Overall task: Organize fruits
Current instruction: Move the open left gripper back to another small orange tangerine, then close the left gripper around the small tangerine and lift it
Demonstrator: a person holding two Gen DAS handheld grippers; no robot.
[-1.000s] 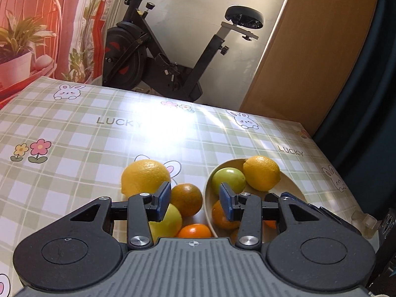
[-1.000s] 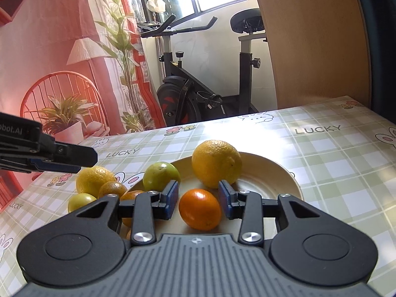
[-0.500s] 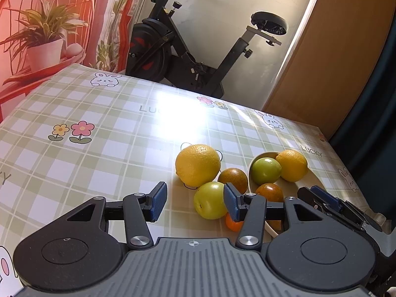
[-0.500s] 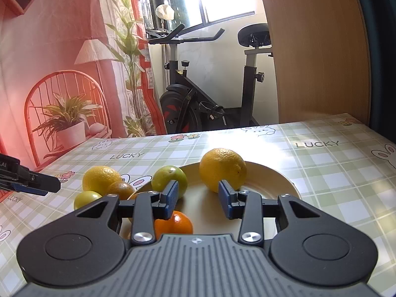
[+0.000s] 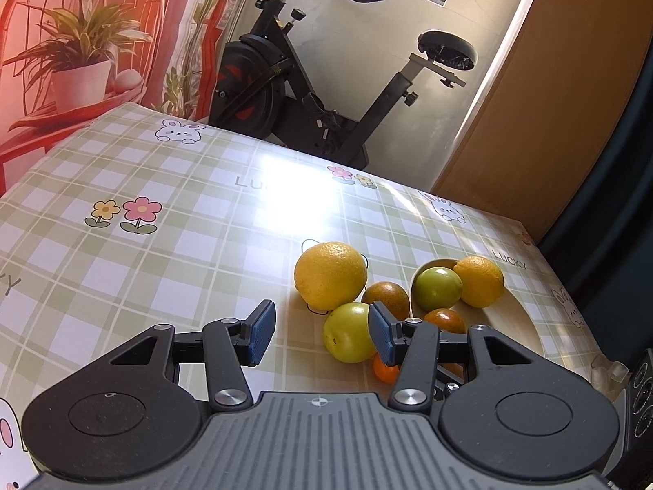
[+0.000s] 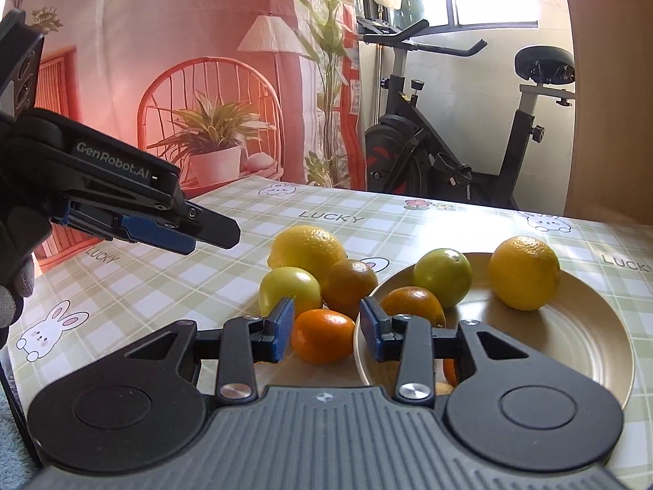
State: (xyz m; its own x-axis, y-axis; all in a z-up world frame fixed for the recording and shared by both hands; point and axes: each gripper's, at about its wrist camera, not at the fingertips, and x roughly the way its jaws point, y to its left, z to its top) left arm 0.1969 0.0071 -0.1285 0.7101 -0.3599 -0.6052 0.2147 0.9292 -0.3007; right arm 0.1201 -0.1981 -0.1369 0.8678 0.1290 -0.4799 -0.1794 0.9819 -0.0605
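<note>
A beige plate (image 6: 571, 339) holds a yellow lemon (image 6: 524, 272), a green fruit (image 6: 443, 277) and a dark orange (image 6: 412, 306). Left of it on the table lie a big yellow lemon (image 6: 306, 251), a yellow-green fruit (image 6: 289, 290), a brownish orange (image 6: 353, 283) and a small orange (image 6: 324, 337). My right gripper (image 6: 326, 337) is open with the small orange between its fingers, not gripped. My left gripper (image 5: 322, 332) is open and empty above the table, left of the yellow-green fruit (image 5: 349, 337); it shows in the right wrist view (image 6: 175, 232).
The table has a green checked cloth (image 5: 163, 245) with rabbits and flowers. An exercise bike (image 5: 326, 94) stands behind the far edge, by a wooden panel (image 5: 530, 122). A red printed backdrop (image 6: 183, 81) hangs at the left.
My left gripper has moved left and back, away from the fruits. My right gripper has shifted left from over the plate to the small orange beside it.
</note>
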